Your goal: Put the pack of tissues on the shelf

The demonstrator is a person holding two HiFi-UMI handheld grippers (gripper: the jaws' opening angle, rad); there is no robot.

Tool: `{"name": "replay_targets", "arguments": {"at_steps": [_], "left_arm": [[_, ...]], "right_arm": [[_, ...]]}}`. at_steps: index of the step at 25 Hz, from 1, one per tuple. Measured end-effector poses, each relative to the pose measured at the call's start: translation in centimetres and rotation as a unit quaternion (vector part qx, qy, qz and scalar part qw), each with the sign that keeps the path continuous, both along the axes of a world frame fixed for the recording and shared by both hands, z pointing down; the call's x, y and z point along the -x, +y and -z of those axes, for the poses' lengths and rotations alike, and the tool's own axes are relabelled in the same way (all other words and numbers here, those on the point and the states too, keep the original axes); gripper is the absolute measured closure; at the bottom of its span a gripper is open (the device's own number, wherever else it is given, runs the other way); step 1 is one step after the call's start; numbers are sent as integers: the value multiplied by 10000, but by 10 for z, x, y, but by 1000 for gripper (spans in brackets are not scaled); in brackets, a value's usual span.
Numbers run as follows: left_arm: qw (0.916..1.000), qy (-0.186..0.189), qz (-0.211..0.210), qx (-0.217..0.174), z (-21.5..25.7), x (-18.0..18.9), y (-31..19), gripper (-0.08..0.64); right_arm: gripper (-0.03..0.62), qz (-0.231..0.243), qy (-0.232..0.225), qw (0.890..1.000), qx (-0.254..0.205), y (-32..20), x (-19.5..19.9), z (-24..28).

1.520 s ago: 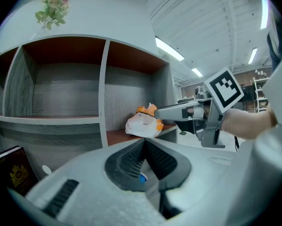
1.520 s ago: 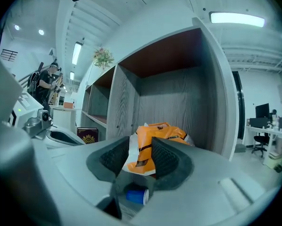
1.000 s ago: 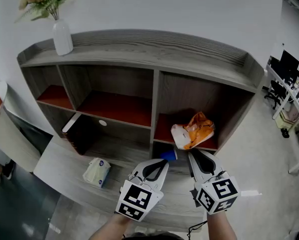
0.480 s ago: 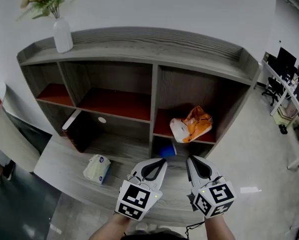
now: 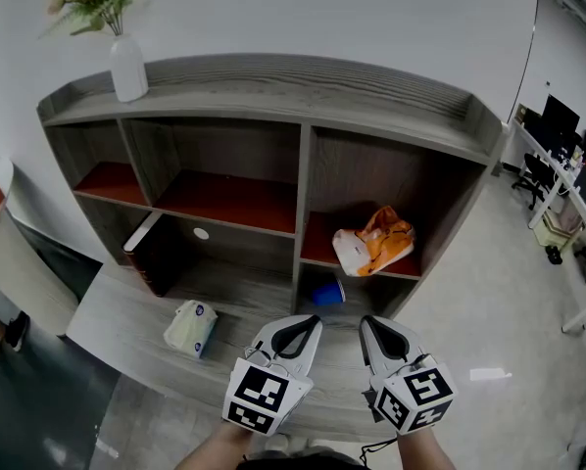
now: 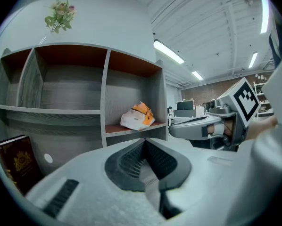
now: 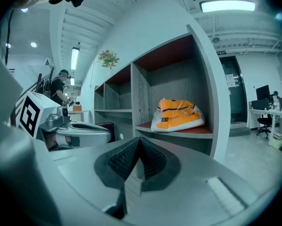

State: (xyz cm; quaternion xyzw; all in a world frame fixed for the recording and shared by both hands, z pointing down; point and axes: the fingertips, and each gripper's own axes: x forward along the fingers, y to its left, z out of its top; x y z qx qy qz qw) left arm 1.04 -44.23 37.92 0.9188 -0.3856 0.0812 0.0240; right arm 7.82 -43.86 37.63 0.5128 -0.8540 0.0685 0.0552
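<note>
The orange and white pack of tissues (image 5: pixel 374 244) lies on the red board of the shelf unit's (image 5: pixel 303 179) right-hand compartment; it also shows as the pack of tissues (image 6: pixel 137 117) and the pack (image 7: pixel 178 115) in the gripper views. Both grippers hover side by side in front of the shelf, well short of the pack. My left gripper (image 5: pixel 308 323) is shut and empty, its jaws meeting at the tip (image 6: pixel 144 141). My right gripper (image 5: pixel 371 323) has just been closing and is shut with nothing between its jaws (image 7: pixel 139 140).
A pale wrapped pack (image 5: pixel 189 327) lies on the grey desk top (image 5: pixel 117 346) at the left. A blue cup (image 5: pixel 327 293) lies in the low compartment under the tissues. A dark book (image 5: pixel 156 262) leans in the lower left bay. A white vase with flowers (image 5: pixel 128 67) stands on top.
Both grippers have drawn back from the shelf toward me. The right gripper's jaws, slightly apart earlier, have come together. The orange pack stays on the shelf board.
</note>
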Motion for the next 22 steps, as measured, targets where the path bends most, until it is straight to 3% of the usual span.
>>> {"name": "replay_targets", "arguments": {"at_steps": [22], "left_arm": [[9999,-31,87,96,-12,5,18,565]], "right_arm": [[591,390,-100,9990,179,25,13,-11]]}}
